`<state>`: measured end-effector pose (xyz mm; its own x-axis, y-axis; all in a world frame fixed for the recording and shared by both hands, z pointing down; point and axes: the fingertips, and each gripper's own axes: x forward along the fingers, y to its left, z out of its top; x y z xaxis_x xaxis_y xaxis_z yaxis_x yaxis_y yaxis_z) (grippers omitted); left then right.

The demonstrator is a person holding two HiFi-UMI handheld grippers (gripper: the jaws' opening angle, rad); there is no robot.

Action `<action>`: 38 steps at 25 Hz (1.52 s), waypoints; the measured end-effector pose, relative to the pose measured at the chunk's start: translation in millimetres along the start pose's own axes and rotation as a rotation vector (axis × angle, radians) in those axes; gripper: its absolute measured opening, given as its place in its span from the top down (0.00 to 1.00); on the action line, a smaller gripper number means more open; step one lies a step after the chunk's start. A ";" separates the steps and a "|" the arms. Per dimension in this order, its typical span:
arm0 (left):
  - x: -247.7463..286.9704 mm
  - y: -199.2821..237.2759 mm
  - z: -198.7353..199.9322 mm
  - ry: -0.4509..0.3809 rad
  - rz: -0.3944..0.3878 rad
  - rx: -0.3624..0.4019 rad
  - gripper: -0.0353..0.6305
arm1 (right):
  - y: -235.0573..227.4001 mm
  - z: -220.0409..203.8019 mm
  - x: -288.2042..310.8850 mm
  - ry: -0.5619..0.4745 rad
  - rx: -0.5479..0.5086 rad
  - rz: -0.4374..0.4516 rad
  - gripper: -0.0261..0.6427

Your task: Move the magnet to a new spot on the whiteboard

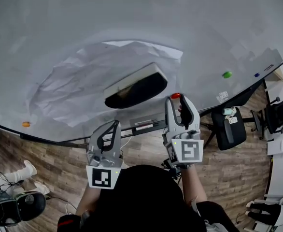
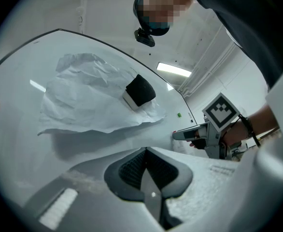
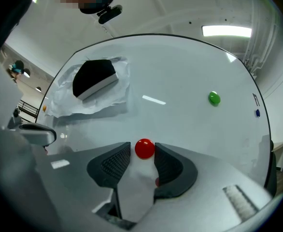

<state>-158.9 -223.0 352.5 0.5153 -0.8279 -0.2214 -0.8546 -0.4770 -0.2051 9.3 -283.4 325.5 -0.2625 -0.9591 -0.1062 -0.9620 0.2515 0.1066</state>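
A red round magnet [image 3: 145,149] sits on the whiteboard [image 1: 204,33], right between the fingertips of my right gripper [image 3: 142,154]. The jaws stand wide: a thin gap shows on the magnet's left, and its right side is close against the pad. In the head view the same red magnet [image 1: 176,95] peeks out at the tip of the right gripper [image 1: 178,103], near the board's lower edge. My left gripper [image 1: 110,129] hangs back from the board, lower left of the right one. Its pads [image 2: 132,166] meet with nothing between them.
A crumpled white paper [image 1: 78,86] is pinned to the board under a black-and-white eraser [image 1: 136,86]. A green magnet [image 1: 227,74], a blue one [image 1: 256,75] and an orange one [image 1: 26,124] also stick to the board. An office chair [image 1: 231,127] stands below right.
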 end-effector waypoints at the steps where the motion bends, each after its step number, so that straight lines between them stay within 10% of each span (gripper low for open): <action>1: -0.2 -0.2 0.0 -0.001 -0.005 -0.001 0.94 | 0.4 -0.1 -1.2 0.001 0.000 -0.005 0.72; 38: 11.1 -131.4 9.7 0.019 -0.204 -0.037 0.94 | -32.8 -16.3 -130.6 0.002 0.053 0.011 0.82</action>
<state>-40.3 -166.6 367.8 0.6770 -0.7183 -0.1604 -0.7345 -0.6457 -0.2087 76.3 -168.5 352.0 -0.2734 -0.9564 -0.1029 -0.9616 0.2689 0.0555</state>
